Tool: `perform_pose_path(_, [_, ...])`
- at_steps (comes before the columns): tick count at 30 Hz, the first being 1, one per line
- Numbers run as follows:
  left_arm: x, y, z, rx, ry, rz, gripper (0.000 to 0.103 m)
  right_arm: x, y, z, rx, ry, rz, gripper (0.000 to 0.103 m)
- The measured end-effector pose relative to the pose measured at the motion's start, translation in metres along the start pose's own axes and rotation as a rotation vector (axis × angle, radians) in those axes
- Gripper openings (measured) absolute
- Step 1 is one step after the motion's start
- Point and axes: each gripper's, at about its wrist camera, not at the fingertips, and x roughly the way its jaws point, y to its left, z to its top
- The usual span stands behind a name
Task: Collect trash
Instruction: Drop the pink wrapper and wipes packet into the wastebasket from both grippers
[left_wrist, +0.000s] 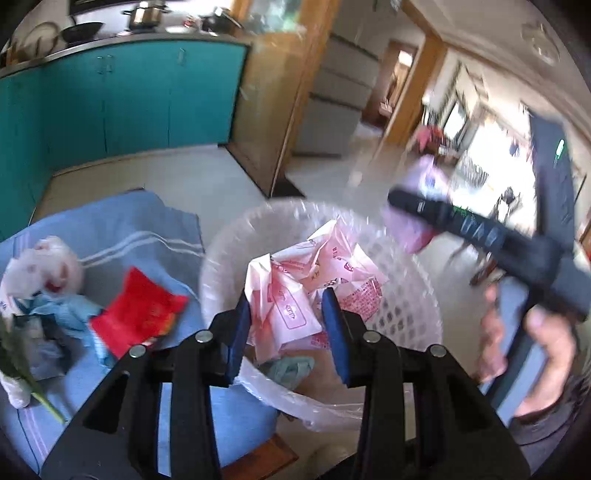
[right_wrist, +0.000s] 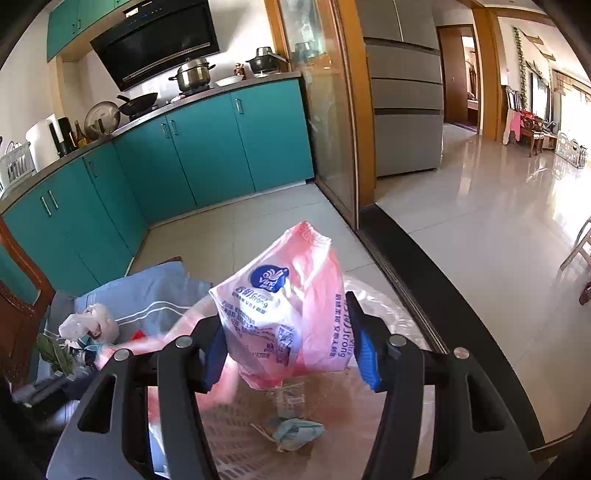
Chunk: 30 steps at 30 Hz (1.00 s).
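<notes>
My left gripper (left_wrist: 289, 325) hangs over a white mesh waste basket (left_wrist: 225, 240) lined with clear plastic. Its blue pads are shut on a crumpled pink-and-white plastic bag (left_wrist: 295, 291). My right gripper (right_wrist: 290, 354) is shut on a pink tissue wrapper (right_wrist: 284, 306) with a blue logo, held upright above the same basket (right_wrist: 391, 317). In the left wrist view the right gripper (left_wrist: 400, 201) shows blurred at the right, gripped by a hand (left_wrist: 543, 343). A teal wad (right_wrist: 295, 432) lies at the basket's bottom.
Left of the basket a blue striped cloth (left_wrist: 122, 229) covers a wooden chair and carries a red packet (left_wrist: 140, 314), a white bag (left_wrist: 44, 269), a green leaf (left_wrist: 18, 362) and blue scraps. Teal cabinets (right_wrist: 207, 147) stand behind. A dark door track (right_wrist: 424, 266) runs past the basket.
</notes>
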Motion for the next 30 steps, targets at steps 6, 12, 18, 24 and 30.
perform_pose_path(6, [0.022, -0.01, -0.007, 0.013, 0.041, -0.004, 0.065, 0.005, -0.004, -0.005, -0.024, 0.049, 0.021, 0.064])
perform_pose_path(12, [0.004, 0.009, -0.002, -0.039, -0.019, 0.021, 0.075, 0.0, 0.005, -0.008, -0.03, 0.03, 0.032, 0.076])
perform_pose_path(18, [-0.007, 0.032, -0.005, -0.1, -0.019, -0.027, 0.08, -0.004, 0.018, -0.007, -0.032, 0.002, 0.036, 0.078])
perform_pose_path(24, [0.0, 0.023, -0.009, -0.068, -0.01, -0.043, 0.082, -0.006, 0.012, -0.005, 0.02, -0.021, 0.047, 0.079])
perform_pose_path(30, [-0.026, 0.025, -0.005, -0.104, -0.129, -0.115, 0.1, -0.005, 0.0, -0.003, 0.081, -0.015, 0.066, 0.08])
